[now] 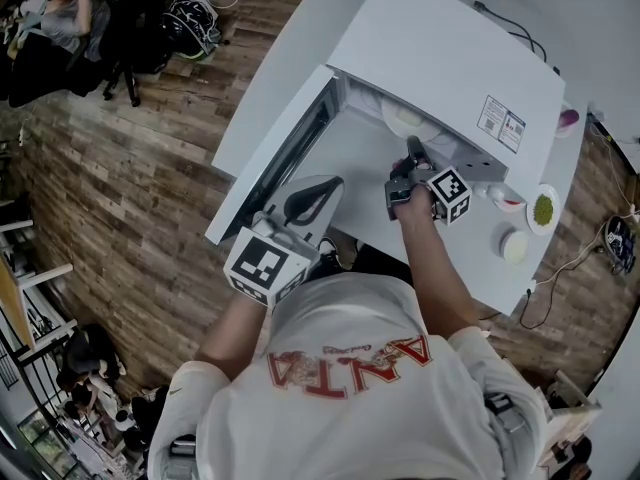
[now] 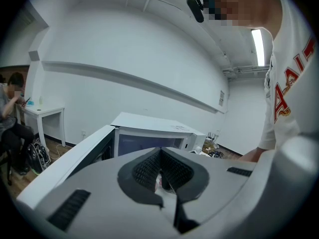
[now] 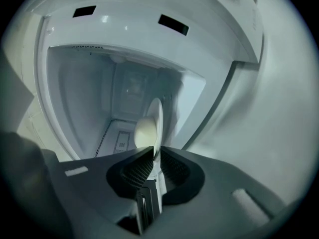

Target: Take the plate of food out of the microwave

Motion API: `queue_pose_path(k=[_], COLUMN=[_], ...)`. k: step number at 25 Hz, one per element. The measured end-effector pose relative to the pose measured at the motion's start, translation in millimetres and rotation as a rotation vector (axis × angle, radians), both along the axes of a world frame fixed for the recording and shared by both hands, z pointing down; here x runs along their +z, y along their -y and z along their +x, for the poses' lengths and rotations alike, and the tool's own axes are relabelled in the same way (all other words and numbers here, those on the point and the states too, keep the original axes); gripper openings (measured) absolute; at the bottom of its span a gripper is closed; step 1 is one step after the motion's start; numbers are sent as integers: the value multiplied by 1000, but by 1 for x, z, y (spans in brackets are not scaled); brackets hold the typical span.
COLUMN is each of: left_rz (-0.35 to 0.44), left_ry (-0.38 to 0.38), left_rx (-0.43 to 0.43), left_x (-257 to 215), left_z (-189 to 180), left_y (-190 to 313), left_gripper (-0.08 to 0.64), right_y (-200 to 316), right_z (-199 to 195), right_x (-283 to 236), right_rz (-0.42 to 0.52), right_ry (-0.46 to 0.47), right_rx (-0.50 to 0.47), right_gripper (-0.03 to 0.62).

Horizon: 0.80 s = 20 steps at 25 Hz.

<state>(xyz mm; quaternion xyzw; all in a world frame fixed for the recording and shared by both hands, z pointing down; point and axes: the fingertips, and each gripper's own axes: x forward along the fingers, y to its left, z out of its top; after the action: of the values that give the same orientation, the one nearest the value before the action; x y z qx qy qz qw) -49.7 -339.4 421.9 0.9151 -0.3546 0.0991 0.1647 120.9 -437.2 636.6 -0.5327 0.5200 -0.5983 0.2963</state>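
Note:
The white microwave (image 1: 450,58) stands on the table with its door (image 1: 275,158) swung open to the left. Inside lies a white plate (image 1: 405,120) with pale food. My right gripper (image 1: 413,150) reaches into the cavity. In the right gripper view the plate (image 3: 157,118) shows edge-on with a pale round piece of food (image 3: 144,131) on it, and the right gripper (image 3: 155,156) is shut on its near rim. My left gripper (image 1: 330,183) hovers in front of the open door with its jaws together and nothing held. In its own view the left gripper (image 2: 160,152) faces the microwave (image 2: 149,126).
To the right of the microwave on the white table (image 1: 450,258) stand a bowl of green food (image 1: 543,209), a small white dish (image 1: 514,245) and another small bowl (image 1: 508,200). A cable (image 1: 540,303) hangs off the table's edge. A person sits at the far left (image 1: 60,18).

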Motion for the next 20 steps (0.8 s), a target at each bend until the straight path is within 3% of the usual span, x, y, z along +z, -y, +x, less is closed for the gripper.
queue_pose_path(k=[9,20], left_rz=[-7,2], left_ry=[6,-7], left_rx=[-12,-2], left_x=[1,-6], left_z=[-3,-7], left_y=[-4,-16], left_gripper=[9,9], right_y=[11,-5], right_z=[-1,-6], right_x=[-5,-33], right_rz=[79,186], right_ry=[100,131], right_rx=[59,40], right_gripper=[17,15])
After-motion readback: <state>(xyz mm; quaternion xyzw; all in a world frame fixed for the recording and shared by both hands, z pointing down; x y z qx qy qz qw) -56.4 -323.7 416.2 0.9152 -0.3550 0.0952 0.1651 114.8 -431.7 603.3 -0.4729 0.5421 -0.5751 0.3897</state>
